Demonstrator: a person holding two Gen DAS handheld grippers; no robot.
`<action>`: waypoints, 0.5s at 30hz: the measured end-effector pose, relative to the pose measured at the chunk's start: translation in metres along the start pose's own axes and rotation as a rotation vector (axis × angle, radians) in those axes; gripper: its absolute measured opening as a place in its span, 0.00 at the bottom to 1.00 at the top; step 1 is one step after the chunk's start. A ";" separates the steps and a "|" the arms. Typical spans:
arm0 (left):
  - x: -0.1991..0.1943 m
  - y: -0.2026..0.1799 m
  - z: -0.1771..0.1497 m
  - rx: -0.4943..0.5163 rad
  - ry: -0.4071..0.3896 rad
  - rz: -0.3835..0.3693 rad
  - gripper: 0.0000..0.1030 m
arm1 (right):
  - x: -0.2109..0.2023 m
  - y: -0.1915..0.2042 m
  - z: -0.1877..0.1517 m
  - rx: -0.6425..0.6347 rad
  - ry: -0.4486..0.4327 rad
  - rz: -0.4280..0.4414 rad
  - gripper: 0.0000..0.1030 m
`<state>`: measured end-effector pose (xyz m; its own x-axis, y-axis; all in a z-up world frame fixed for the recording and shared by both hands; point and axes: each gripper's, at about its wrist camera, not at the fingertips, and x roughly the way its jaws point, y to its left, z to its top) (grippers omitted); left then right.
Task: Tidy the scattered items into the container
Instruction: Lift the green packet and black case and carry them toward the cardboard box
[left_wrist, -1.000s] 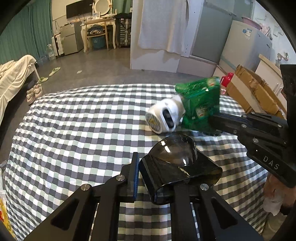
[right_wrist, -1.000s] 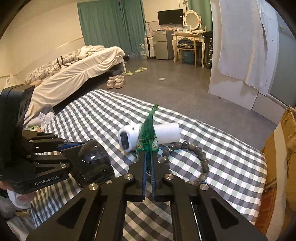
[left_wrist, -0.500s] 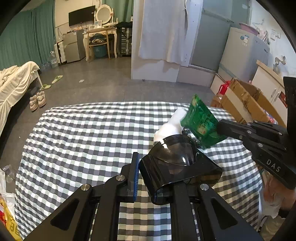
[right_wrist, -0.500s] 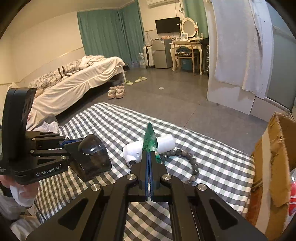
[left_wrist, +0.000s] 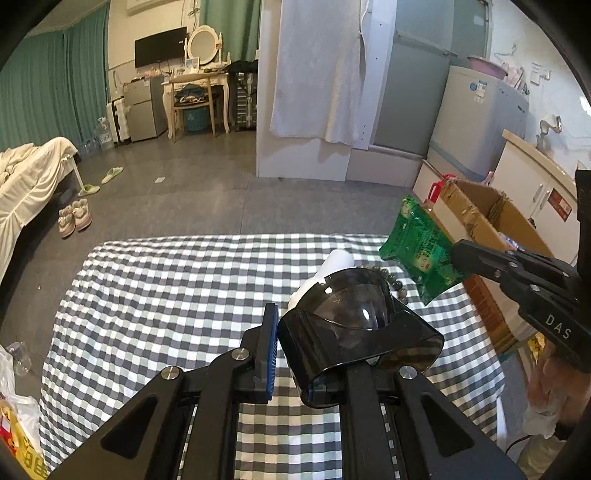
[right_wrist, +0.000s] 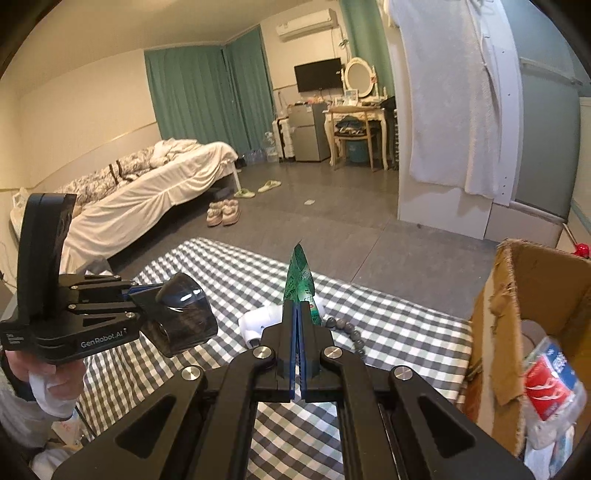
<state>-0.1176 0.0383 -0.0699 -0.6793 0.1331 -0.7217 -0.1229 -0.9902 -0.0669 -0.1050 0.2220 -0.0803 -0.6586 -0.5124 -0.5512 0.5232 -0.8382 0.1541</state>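
green packet (right_wrist: 300, 284) | light, floppy, slippery | my right claw (right_wrist: 295, 325) pinches its bottom edge | left claw (left_wrist: 295, 354) grips the stiff dark plastic cup (left_wrist: 354, 325) by its wall

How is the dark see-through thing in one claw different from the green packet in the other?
The dark plastic cover is bulky, domed and smoky-translucent; the green packet is thin, flat and printed. The left claw holds the cover with its fingers set wide apart, while the right claw pinches the packet nearly closed, edge-on. Both are lifted above the checkered tablecloth.
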 end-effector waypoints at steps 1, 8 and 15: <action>-0.001 -0.001 0.001 0.001 -0.005 -0.001 0.11 | -0.005 -0.001 0.001 0.003 -0.011 -0.008 0.00; -0.012 -0.013 0.014 0.008 -0.046 -0.005 0.11 | -0.032 -0.003 0.006 0.015 -0.063 -0.051 0.00; -0.020 -0.035 0.026 0.031 -0.092 -0.020 0.11 | -0.066 -0.005 0.012 0.031 -0.134 -0.101 0.00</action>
<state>-0.1185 0.0718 -0.0355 -0.7397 0.1572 -0.6543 -0.1583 -0.9857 -0.0579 -0.0707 0.2578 -0.0350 -0.7742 -0.4435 -0.4515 0.4350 -0.8911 0.1293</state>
